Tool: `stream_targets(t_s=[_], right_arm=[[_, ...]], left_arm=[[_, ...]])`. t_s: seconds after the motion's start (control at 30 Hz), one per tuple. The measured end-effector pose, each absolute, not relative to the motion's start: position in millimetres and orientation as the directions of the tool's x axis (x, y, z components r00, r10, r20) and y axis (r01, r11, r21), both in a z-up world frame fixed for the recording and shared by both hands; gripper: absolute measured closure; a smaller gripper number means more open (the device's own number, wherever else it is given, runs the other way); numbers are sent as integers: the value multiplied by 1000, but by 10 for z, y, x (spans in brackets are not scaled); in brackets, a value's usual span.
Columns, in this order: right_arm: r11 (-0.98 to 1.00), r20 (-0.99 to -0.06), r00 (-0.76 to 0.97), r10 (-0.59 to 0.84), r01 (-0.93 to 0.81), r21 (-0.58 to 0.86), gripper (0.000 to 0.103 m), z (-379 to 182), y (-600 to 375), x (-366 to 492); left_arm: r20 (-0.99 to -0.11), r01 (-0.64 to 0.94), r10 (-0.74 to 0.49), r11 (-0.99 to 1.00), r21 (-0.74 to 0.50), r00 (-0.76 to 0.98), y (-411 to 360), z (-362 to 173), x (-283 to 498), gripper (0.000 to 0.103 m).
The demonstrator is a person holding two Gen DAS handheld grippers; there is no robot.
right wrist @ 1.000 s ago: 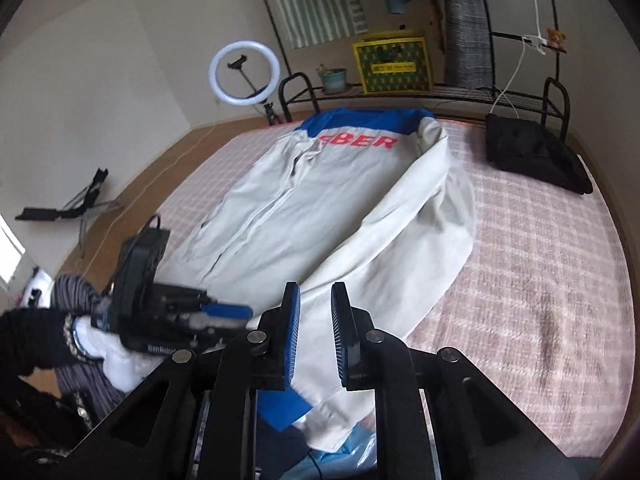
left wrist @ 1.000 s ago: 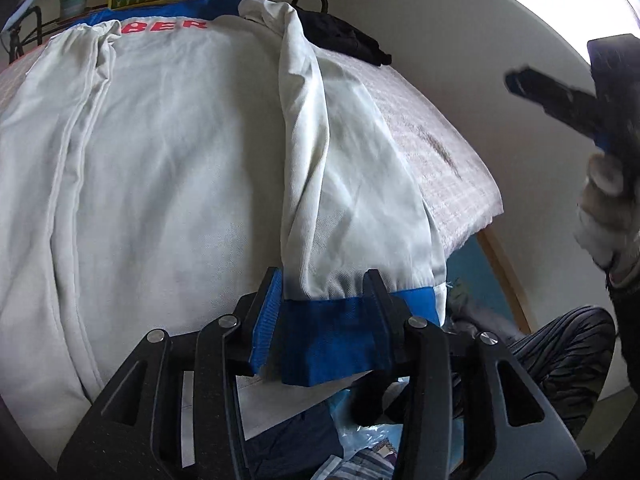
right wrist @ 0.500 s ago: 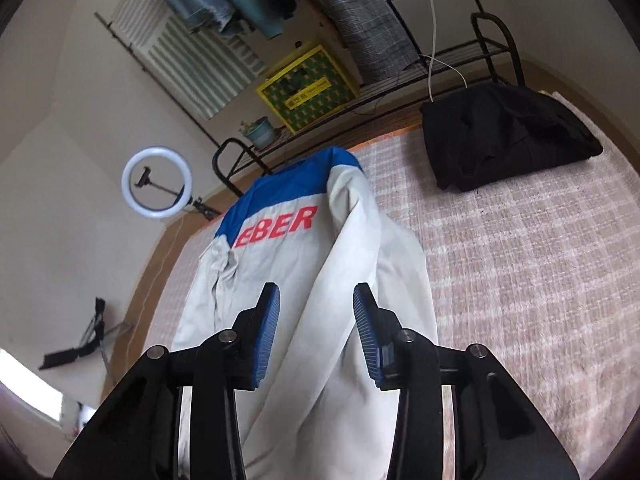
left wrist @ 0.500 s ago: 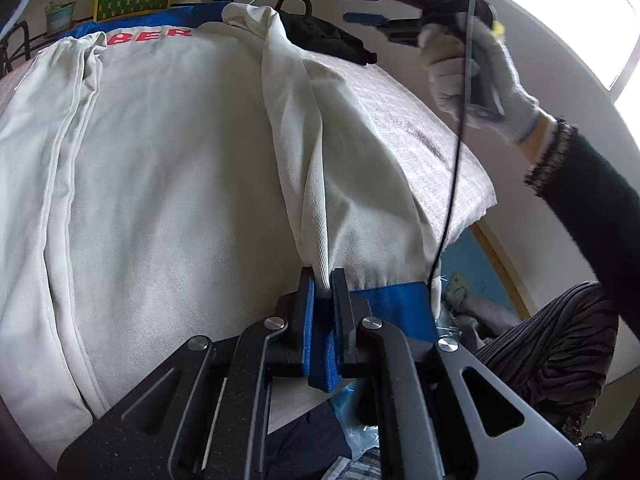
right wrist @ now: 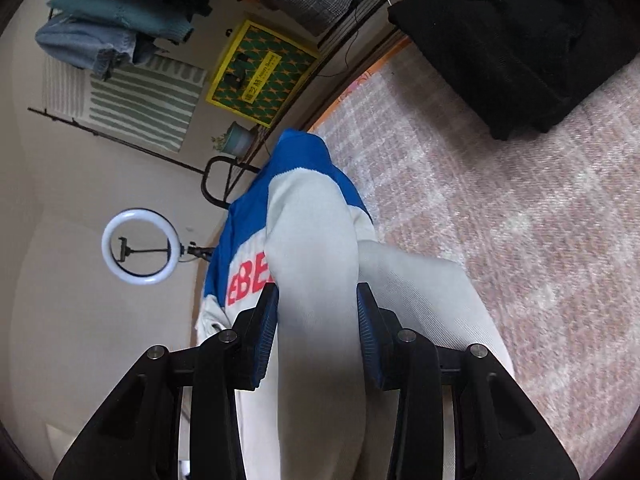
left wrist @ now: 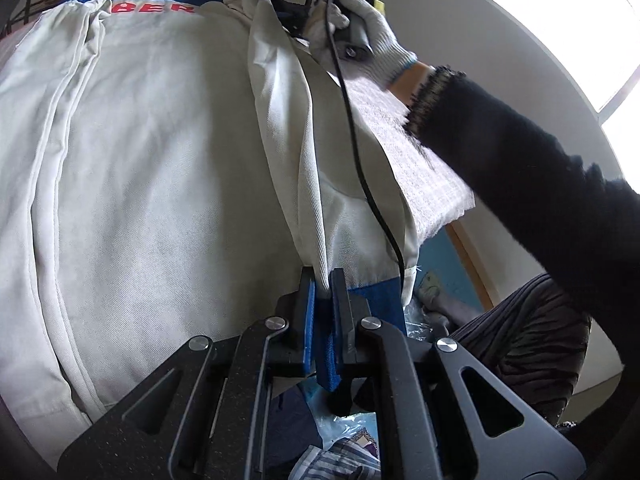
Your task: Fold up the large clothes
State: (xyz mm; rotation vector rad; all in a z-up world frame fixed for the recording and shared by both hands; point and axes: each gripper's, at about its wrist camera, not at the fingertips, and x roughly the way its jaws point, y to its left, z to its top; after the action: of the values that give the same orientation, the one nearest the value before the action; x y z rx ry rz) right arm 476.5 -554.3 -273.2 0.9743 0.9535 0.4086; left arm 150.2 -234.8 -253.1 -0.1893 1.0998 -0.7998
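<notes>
A white jacket [left wrist: 152, 160] with a blue yoke and red letters lies spread on the bed, its right sleeve folded along the body. My left gripper [left wrist: 323, 292] is shut on the sleeve's blue cuff [left wrist: 326, 360] at the near edge. At the far end, a gloved hand [left wrist: 368, 40] holds my right gripper over the shoulder. In the right wrist view that gripper [right wrist: 317, 312] is open, its fingers astride the raised white sleeve [right wrist: 316, 240] just below the blue yoke [right wrist: 296, 160]. I cannot tell whether the pads touch the cloth.
A black garment [right wrist: 520, 40] lies on the pink checked bed cover [right wrist: 540, 220] to the right of the jacket. Beyond the bed stand a clothes rack [right wrist: 120, 20], a yellow box [right wrist: 260, 72] and a ring light [right wrist: 140, 248]. The bed's edge [left wrist: 448, 208] drops off beside the sleeve.
The left gripper closed on the blue cuff. The right gripper opened wider, swung from the near side to the far shoulder and came down over the sleeve.
</notes>
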Motion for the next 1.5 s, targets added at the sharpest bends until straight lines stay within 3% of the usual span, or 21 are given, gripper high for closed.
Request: stream_targets(t_s=[0.1, 0.23, 0.33, 0.4, 0.53, 0.6, 0.7, 0.87, 1.0, 1.07, 1.23, 1.5], right_arm=[[400, -388, 575, 720, 114, 910, 65, -2750, -5570, 4915], [377, -370, 587, 720, 118, 919, 68, -2680, -5515, 5111], [471, -450, 563, 694, 117, 874, 79, -2572, -5361, 5281], [540, -508, 541, 670, 114, 834, 95, -2512, -5264, 5376], [809, -714, 521, 468, 72, 583, 101, -2178, -5000, 5511], [946, -797, 546, 257, 25, 322, 101, -1911, -4786, 5562], [997, -781, 621, 64, -72, 25, 101, -1633, -4423, 5626], [977, -807, 588, 55, -197, -77, 101, -1945, -3931, 5891], [970, -846, 529, 67, -234, -69, 100, -2364, -3734, 6001], [970, -857, 503, 110, -244, -19, 95, -2480, -3751, 6035], [947, -777, 542, 320, -191, 257, 88, -2001, -4277, 5844], [908, -642, 657, 394, -170, 383, 88, -1146, -5308, 4639]], left_arm=[[-726, 486, -657, 712, -507, 204, -2367, -2533, 1474, 98], [-723, 487, -660, 709, -509, 205, -2383, -2509, 1468, 98], [-719, 487, -664, 707, -513, 205, -2407, -2501, 1484, 98], [-714, 483, -669, 704, -520, 206, -2409, -2504, 1489, 98], [-679, 449, -705, 684, -575, 206, -2400, -2477, 1574, 98], [-652, 413, -725, 676, -611, 221, -2376, -2458, 1662, 98], [-654, 363, -721, 687, -629, 231, -2344, -2493, 1801, 98], [-670, 289, -710, 702, -651, 216, -2298, -2687, 1865, 98], [-677, 265, -707, 706, -656, 207, -2299, -2760, 1865, 98], [-685, 258, -700, 713, -652, 202, -2312, -2804, 1867, 98], [-706, 275, -680, 730, -625, 200, -2341, -2790, 1832, 98], [-716, 284, -667, 741, -609, 206, -2335, -2802, 1784, 98]])
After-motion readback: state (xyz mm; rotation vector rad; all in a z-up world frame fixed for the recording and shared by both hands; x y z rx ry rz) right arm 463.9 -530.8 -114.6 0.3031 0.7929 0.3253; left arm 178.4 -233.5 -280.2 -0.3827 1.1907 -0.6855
